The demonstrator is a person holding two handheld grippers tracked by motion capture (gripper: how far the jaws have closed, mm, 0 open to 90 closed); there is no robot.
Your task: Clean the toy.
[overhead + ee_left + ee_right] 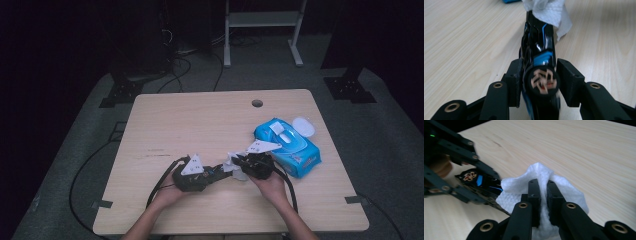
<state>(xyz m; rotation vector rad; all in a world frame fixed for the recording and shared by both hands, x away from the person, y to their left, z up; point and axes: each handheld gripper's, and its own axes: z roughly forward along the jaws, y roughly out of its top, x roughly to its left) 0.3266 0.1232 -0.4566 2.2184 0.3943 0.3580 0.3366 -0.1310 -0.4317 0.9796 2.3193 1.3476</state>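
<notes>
While the right gripper [543, 195] pinches a white wipe [541, 182], left gripper [540, 82] jaws slack around a black-and-blue pen-like object [539, 47], mid-table [200, 120], blue wipes pack [292, 145] near right edge, bare wood beyond.

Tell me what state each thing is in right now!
Left gripper: jaws either side of the black and blue stick, grip unclear.
Right gripper: shut on the white wipe.
White wipe: crumpled against the stick's end.
Black and blue stick: far end under the wipe.
Wipes pack: lid open.
</notes>
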